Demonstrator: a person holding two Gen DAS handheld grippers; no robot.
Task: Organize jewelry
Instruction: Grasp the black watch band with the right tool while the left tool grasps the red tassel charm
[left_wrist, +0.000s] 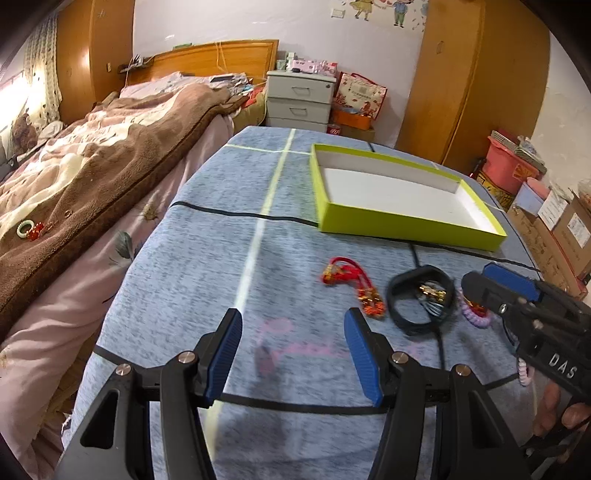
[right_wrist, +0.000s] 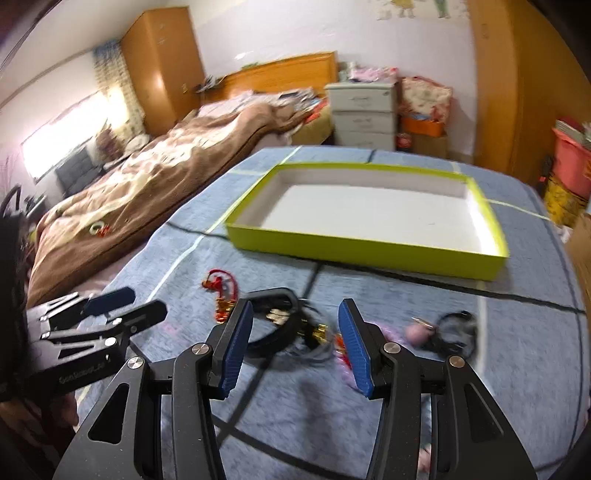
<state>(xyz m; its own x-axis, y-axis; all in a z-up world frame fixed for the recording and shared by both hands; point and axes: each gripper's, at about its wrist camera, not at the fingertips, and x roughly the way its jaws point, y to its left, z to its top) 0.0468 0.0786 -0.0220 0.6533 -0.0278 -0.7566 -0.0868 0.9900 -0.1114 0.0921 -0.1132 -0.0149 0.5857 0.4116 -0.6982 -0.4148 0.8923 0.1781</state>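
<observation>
Hard to read: right wrist view is motion-blurred; the small pieces by the right gripper (right_wrist: 295, 347) smear together there. A pink blob and a dark loop (right_wrist: 456, 330) beyond its right finger stay unidentified.
Cut off: in the left wrist view the right gripper covers part of the lilac coil bracelet (left_wrist: 476, 314); a thumb and fingers (left_wrist: 565, 413) show at the frame edge.
Green box (left_wrist: 406, 225): shallow, white inside, nothing in it; sits on the blue-grey cloth (left_wrist: 184, 277), beyond the jewelry.
Jewelry: red cord with gold charms (left_wrist: 354, 284), black band (left_wrist: 417, 302) ringing some gold bits, lilac coil, all in a loose row on the cloth, near the box but apart from it.
Left gripper (left_wrist: 293, 354): fingers spread wide, nothing between, over bare cloth left of the red cord.
Right gripper: spread wide, holding nothing, over the black band.
</observation>
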